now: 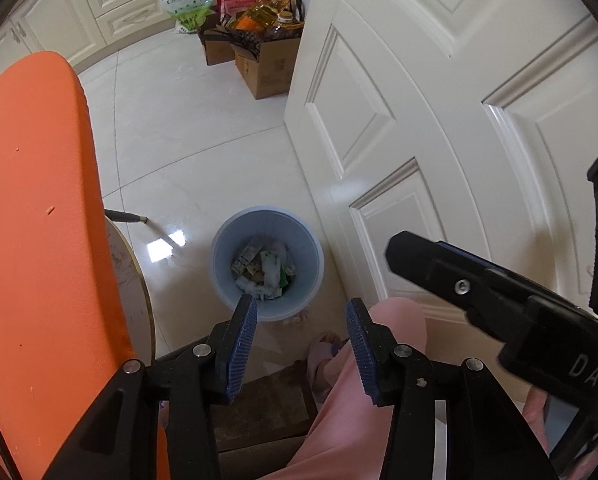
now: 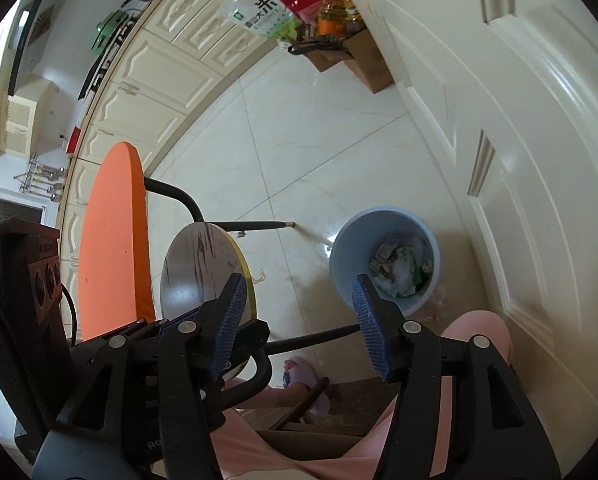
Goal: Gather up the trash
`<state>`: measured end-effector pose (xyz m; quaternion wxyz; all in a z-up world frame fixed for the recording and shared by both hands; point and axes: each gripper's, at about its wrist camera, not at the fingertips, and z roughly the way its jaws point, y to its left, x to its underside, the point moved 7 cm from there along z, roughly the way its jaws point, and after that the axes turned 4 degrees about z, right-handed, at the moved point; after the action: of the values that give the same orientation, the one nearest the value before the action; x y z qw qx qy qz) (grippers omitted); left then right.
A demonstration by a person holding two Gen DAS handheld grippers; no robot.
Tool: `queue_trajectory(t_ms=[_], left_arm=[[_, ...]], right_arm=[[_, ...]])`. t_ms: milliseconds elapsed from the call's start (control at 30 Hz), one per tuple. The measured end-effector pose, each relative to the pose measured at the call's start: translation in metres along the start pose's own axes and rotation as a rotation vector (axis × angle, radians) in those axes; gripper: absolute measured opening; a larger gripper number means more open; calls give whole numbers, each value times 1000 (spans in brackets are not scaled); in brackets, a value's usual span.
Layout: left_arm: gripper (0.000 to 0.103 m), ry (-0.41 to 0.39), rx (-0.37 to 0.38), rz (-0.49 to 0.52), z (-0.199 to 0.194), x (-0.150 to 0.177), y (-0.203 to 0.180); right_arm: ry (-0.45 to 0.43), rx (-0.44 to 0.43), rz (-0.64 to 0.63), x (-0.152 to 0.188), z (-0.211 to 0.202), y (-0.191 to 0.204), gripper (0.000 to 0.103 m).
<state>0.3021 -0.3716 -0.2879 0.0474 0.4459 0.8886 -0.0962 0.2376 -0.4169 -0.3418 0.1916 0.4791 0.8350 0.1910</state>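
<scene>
Both hand-held grippers parted and empty above the bin.
I see the blue bin (image 1: 267, 263) of trash (image 1: 263, 270) on the floor just beyond my left hand-held gripper (image 1: 302, 312); the right hand-held gripper (image 2: 299, 294) has it far right.

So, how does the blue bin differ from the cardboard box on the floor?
The blue bin is round, while the cardboard box is square-cornered and brown. The bin holds crumpled wrappers and paper low inside; the box is filled above its rim with an oil bottle and packets. The bin stands near the person's slipper, while the box stands farther off by the cabinets. Both rest on the tile floor beside the white door.
</scene>
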Motion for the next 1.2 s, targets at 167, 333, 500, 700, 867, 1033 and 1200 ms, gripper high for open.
queue_trajectory(t_ms=[167,333,500,700,867,1033,1200], left_arm=[[43,-10,-7,3,-13,10,6],[46,-35,-20,2,-37,32,15],[46,-78,-19,-7,-62,50,19],[52,-156,-44,-24,-102,82,23],[53,-222,-78,-45,-132,116,30],[58,-303,-134,-101,-160,156,44],[62,-377,-163,-173,-184,204,51]], right_arm=[[-41,30,3,2,-16,-2,55],[-82,69,-24,11,-35,2,58],[-128,102,-87,26,-58,16,73],[-217,171,-152,50,-92,38,88],[-270,193,-193,70,-111,60,92],[-303,196,-258,93,-122,88,95],[-336,183,-340,119,-134,118,95]])
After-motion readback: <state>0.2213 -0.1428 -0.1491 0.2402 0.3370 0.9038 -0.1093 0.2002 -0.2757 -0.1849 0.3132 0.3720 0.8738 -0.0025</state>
